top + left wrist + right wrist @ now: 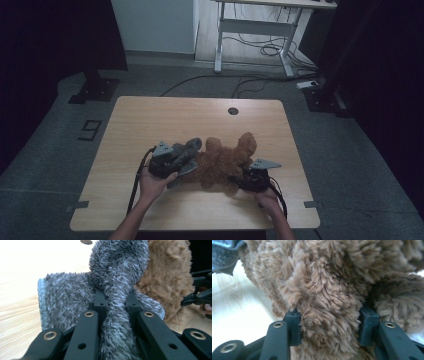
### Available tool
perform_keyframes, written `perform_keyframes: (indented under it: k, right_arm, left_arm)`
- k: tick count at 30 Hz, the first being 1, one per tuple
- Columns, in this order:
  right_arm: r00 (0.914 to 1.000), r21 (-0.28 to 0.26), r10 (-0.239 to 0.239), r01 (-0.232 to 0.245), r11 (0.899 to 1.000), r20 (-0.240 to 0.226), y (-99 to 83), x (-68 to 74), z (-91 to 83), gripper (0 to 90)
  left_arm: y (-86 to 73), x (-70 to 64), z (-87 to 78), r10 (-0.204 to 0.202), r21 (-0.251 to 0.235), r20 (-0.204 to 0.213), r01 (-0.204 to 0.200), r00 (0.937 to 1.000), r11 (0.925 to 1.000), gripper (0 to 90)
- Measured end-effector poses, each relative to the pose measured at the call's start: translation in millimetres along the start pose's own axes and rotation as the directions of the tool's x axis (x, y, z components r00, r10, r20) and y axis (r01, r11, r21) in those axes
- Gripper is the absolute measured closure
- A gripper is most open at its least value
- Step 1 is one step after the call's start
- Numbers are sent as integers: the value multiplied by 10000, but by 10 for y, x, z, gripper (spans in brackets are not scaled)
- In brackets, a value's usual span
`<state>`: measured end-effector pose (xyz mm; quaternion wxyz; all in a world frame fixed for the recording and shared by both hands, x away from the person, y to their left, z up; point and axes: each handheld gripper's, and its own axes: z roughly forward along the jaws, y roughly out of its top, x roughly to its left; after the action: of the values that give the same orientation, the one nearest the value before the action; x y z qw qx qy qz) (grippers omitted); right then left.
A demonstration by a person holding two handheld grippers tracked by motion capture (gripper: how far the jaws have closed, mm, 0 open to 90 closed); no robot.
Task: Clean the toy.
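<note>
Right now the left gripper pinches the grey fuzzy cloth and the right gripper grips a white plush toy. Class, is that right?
Not quite. The plush toy in the right gripper is brown, not white, as the right gripper view shows. The left gripper does pinch the grey fuzzy cloth.

Left gripper: black body, topped by a grey three-cornered plate at its 12 o'clock edge. A black cable trails from it toward 7 o'clock, running alongside the bare forearm. In the left gripper view, the two jaws are matte black bars with square-ended tips, each carrying brass-ringed holes and plain round bores along its length.

Right gripper: same black build, grey three-cornered plate pointing to 3 o'clock, black cable looping off toward 5 o'clock. In the right gripper view, the blocky black tips sit on flat arms with brass-ringed holes.

Both forearms are bare; no sleeves visible.
</note>
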<state>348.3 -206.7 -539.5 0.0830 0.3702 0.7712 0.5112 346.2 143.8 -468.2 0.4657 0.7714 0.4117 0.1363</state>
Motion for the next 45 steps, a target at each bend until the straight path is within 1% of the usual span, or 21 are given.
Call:
perform_keyframes:
  k: [3, 4, 6, 7, 8, 9, 13, 16, 18, 19, 20, 22, 24, 26, 28, 29, 30, 32, 34, 39, 45]
  right_arm:
    - [10000, -19, 27, -28, 10000, -19, -2, -12, 3, 532]
    - [10000, -30, 42, -42, 10000, -33, -4, -16, 4, 537]
    - [9999, -27, 106, -107, 9999, -76, -6, -28, 2, 544]
    - [9998, -44, 151, -152, 9999, -86, -7, -33, 3, 547]
    - [9998, -59, 199, -200, 9998, -97, -8, -36, 4, 548]
    - [9995, -97, 279, -280, 9996, -112, -9, -41, 7, 550]
    - [9994, -152, 328, -330, 9993, -91, -14, -41, 9, 552]
    - [9995, -148, 314, -315, 9994, -87, -16, -37, 8, 553]
    - [9995, -161, 297, -299, 9994, -95, -17, -32, 10, 553]
    - [9995, -164, 303, -305, 9994, -108, -18, -29, 12, 553]
    - [9995, -177, 292, -293, 9994, -108, -19, -27, 15, 553]
    - [9993, -145, 343, -346, 9993, -144, -20, -20, 18, 553]
    - [9994, -137, 324, -326, 9994, -132, -22, -20, 16, 553]
    - [9996, -114, 276, -277, 9996, -114, -22, -18, 14, 553]
    - [9997, -109, 219, -220, 9997, -97, -24, -17, 13, 553]
    - [9998, -83, 159, -160, 9998, -83, -25, -15, 11, 553]
    - [9999, -97, 109, -109, 9999, -73, -26, -15, 12, 553]
    - [10000, -108, 37, -38, 9999, -39, -33, -14, 9, 554]
    - [10000, -62, 58, -58, 10000, 26, -45, -19, 13, 557]
    - [9999, -79, 152, -152, 9999, -48, -47, -28, 18, 560]
    - [9996, -68, 250, -251, 9997, -94, -48, -33, 18, 574]
  left_arm:
    - [-26, 78, -94, -43, 50, -449, 45, 9990, 10000, 764]
    - [-45, 126, -131, -76, 165, -715, 88, 9974, 9998, 763]
    - [-89, 207, -178, -358, 261, -913, 383, 9952, 9989, 763]
    - [-108, 237, -190, -496, 246, -930, 521, 9944, 9983, 763]
    - [-132, 274, -206, -793, 133, -729, 804, 9942, 9967, 763]
    - [-139, 283, -221, -940, -8, -549, 941, 9941, 9956, 764]
    - [-28, 186, -292, -809, -453, -246, 797, 9964, 9958, 764]
    - [162, 4, -308, -409, -715, 234, 425, 9989, 9965, 763]
    - [313, -192, -264, -38, -793, 686, 92, 9976, 9968, 762]
    - [361, -267, -234, 84, -810, 865, -13, 9962, 9967, 762]
    - [435, -401, -171, 249, -798, 1192, -154, 9926, 9967, 762]
    - [538, -635, -27, 622, -685, 1599, -518, 9852, 9963, 761]
    - [629, -857, 158, 1152, -413, 1615, -1099, 9801, 9931, 761]
    - [709, -1014, 382, 1399, -118, 1643, -1399, 9764, 9901, 761]
    - [777, -1088, 622, 1448, 196, 1410, -1490, 9794, 9886, 760]
    - [794, -1095, 714, 1308, 321, 1429, -1367, 9811, 9901, 760]
    - [809, -1091, 857, 1205, 645, 1332, -1299, 9837, 9894, 760]
    - [785, -1073, 1036, 1191, 1098, 1073, -1308, 9871, 9853, 760]
    - [748, -1067, 1086, 1294, 1077, 920, -1390, 9873, 9844, 760]
    - [712, -1043, 994, 1573, 1077, 649, -1636, 9854, 9806, 760]
    - [653, -910, 866, 1401, 1062, 478, -1445, 9890, 9838, 760]
